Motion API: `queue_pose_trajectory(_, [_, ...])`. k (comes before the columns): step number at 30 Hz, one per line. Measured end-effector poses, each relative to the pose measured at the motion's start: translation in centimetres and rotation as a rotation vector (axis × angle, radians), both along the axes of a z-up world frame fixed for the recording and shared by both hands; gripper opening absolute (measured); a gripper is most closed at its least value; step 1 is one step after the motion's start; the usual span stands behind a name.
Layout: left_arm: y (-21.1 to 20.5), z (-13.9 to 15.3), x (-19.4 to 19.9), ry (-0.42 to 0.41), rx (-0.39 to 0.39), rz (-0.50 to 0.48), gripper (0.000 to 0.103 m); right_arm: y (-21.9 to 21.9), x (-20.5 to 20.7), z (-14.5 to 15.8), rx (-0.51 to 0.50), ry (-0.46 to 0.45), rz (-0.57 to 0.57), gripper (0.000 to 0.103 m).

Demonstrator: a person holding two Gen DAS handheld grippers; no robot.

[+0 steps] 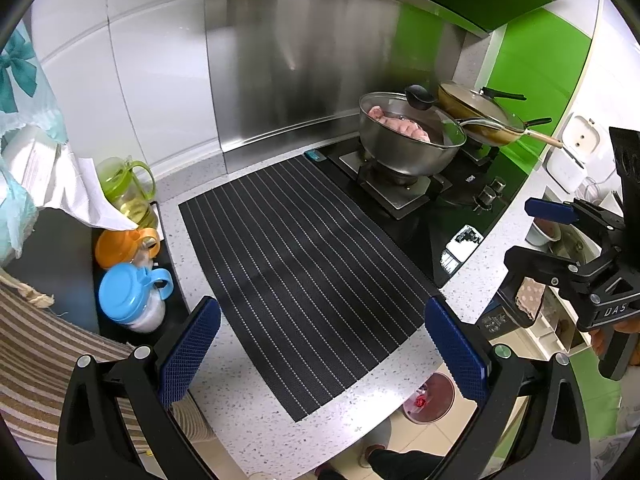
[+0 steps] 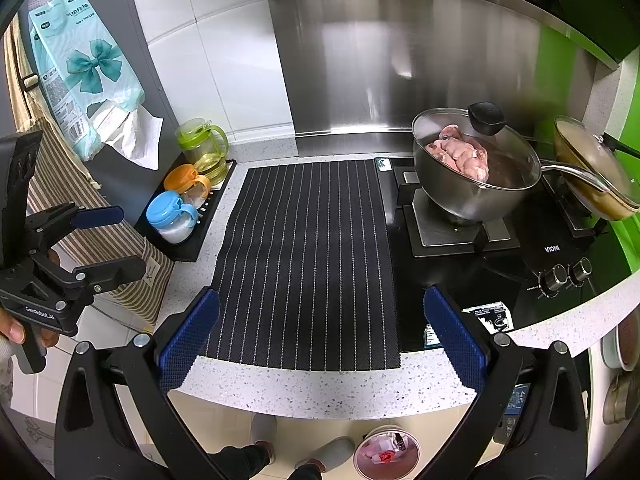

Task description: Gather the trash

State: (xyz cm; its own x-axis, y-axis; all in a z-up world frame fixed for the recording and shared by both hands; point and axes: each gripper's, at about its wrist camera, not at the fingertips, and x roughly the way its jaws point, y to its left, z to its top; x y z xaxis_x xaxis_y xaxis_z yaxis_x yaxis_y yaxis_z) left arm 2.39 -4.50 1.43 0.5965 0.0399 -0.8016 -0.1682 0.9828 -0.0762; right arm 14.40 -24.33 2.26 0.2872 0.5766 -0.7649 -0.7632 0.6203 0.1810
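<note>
A round trash bin stands on the floor below the counter edge, with scraps and something red inside; it also shows in the left wrist view. My left gripper is open and empty above the black striped mat. My right gripper is open and empty over the mat's near edge. Each gripper shows in the other's view: the right one at the right, the left one at the left. I see no loose trash on the mat.
A steel pot with raw meat and a lidded pan sit on the black gas hob. A tray with an oil jug and orange and blue jars stands at the left. A tissue pack hangs above.
</note>
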Motion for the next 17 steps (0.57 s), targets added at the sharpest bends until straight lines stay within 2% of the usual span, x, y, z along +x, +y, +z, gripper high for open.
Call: queue_pose_trajectory(17, [0.08,0.09,0.13,0.004,-0.009,0.009,0.098,0.37,-0.18,0.29,0.001,0.001,-0.005,0.100])
